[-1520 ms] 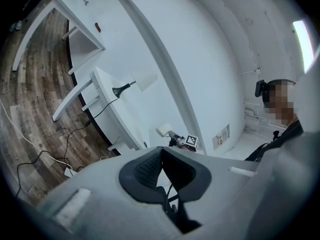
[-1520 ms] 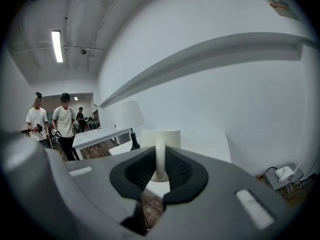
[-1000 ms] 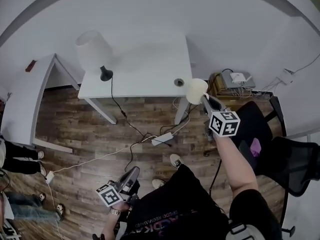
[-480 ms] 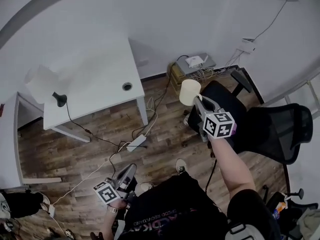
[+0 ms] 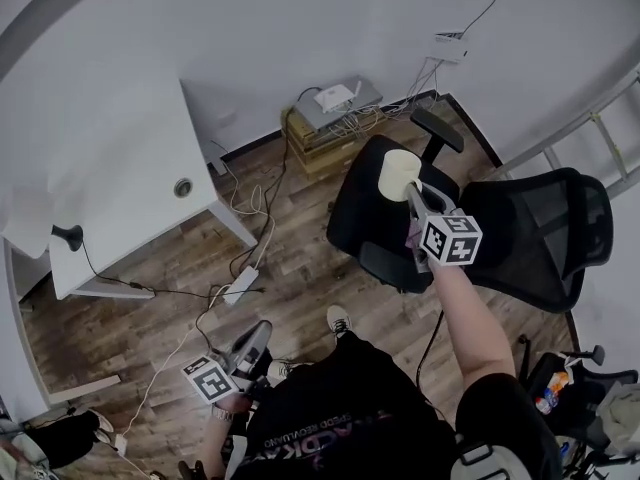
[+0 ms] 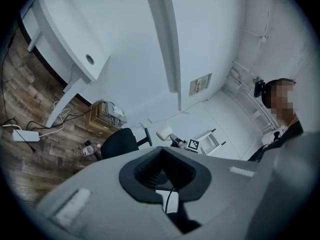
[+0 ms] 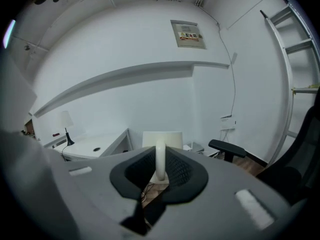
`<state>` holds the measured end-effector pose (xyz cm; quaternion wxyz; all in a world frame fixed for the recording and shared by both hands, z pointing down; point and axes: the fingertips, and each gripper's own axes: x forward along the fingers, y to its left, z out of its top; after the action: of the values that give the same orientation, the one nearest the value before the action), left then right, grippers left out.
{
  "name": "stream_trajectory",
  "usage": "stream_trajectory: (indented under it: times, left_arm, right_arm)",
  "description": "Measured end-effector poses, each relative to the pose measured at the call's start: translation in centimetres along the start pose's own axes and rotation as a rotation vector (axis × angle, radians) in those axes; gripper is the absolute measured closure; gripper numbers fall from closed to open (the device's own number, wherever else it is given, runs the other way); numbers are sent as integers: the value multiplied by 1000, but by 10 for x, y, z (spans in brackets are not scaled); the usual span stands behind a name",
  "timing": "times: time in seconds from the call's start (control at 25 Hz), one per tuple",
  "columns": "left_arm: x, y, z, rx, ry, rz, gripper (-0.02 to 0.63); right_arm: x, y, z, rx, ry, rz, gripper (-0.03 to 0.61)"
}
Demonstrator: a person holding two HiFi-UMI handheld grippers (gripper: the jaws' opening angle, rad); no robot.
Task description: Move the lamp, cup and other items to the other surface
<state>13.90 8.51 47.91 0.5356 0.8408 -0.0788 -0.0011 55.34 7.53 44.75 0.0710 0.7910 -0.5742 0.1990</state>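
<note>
A white cup [image 5: 398, 175] hangs in the air over a black office chair [image 5: 372, 216], and my right gripper [image 5: 412, 196] is shut on its handle. The right gripper view shows the cup [image 7: 161, 138] upright just beyond the jaws, its handle pinched between them at my right gripper [image 7: 160, 171]. The lamp [image 5: 30, 226] stands on the white desk [image 5: 110, 158] at far left, and it shows small in the right gripper view as the lamp [image 7: 65, 121]. My left gripper [image 5: 258, 336] hangs low by the person's legs, shut and empty; in its own view the left gripper [image 6: 162, 173] points across the room.
A second black mesh chair [image 5: 545, 230] stands right of the first. A power strip [image 5: 240, 285] and cables lie on the wood floor. A low box with a router [image 5: 330, 103] sits by the wall. A ladder [image 5: 598, 138] leans at the right.
The view has swung right: desk and lamp slid to the left edge, chairs came into the middle. My right gripper, still holding the cup, went from beside the desk to over the chair.
</note>
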Motion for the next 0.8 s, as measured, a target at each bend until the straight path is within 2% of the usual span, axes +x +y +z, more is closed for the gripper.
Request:
stream_trajectory:
  times: [0.16, 0.32, 0.52, 0.8]
  left_arm:
    - [28, 3, -16, -18, 35, 27, 617]
    - [60, 5, -33, -35, 86, 54, 615]
    - [89, 8, -54, -67, 118, 98, 617]
    - [102, 25, -76, -107, 150, 212, 617]
  right_arm:
    - [3, -53, -19, 47, 16, -52, 530]
    - [17, -93, -49, 79, 72, -66, 531]
    - [44, -129, -92, 85, 152, -54, 531]
    - [101, -168, -152, 83, 252, -48, 531]
